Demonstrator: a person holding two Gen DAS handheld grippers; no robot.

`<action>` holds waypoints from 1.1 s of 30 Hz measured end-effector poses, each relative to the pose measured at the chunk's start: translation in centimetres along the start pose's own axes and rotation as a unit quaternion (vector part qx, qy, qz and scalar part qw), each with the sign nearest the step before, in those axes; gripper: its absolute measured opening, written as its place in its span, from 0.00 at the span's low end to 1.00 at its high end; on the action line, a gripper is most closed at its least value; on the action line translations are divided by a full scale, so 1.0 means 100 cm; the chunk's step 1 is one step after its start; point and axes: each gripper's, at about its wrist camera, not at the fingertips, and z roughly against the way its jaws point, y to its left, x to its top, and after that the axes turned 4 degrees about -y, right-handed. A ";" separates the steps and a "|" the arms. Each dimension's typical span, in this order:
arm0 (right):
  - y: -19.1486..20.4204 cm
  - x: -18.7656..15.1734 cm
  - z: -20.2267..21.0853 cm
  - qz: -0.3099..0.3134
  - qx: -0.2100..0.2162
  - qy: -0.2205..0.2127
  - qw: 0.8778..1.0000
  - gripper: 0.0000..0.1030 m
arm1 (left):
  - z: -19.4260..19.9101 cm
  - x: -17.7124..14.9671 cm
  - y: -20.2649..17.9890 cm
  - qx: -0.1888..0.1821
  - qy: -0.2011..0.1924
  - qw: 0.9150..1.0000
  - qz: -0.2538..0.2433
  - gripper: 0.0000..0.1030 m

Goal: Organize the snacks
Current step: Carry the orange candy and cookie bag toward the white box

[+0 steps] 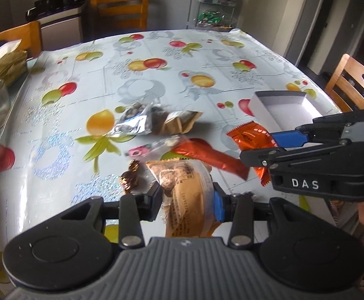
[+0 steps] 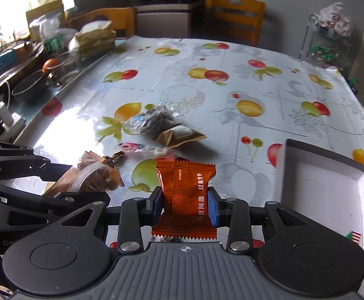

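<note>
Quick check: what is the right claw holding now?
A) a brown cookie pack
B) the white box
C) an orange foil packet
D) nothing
C: the right claw is shut on the orange foil packet, pinched between both pads above the table.

Home dining room, oilcloth-covered table [image 1: 157,50], wooden chairs [image 1: 119,7]

- The left wrist view looks forward and steeply down along the left gripper [image 1: 188,200], close over the table [image 1: 57,130], facing the far chairs at the top of the frame.
- The right wrist view looks the same way along the right gripper [image 2: 185,205].
- Both share the fruit-print cloth, the snack pile [image 1: 157,122] [image 2: 162,125] mid-frame, and the white box [image 1: 281,107] [image 2: 319,182] at right; each shows the other gripper at its edge.
</note>
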 end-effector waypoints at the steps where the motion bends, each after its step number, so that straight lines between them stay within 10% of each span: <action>1: -0.002 -0.001 0.002 -0.003 -0.003 -0.002 1.000 0.36 | 0.000 0.001 -0.002 -0.002 -0.001 1.000 -0.003 0.38; 33: -0.052 0.003 0.043 -0.046 -0.057 -0.045 0.996 0.36 | -0.011 0.040 -0.060 -0.053 -0.023 0.995 -0.075 0.38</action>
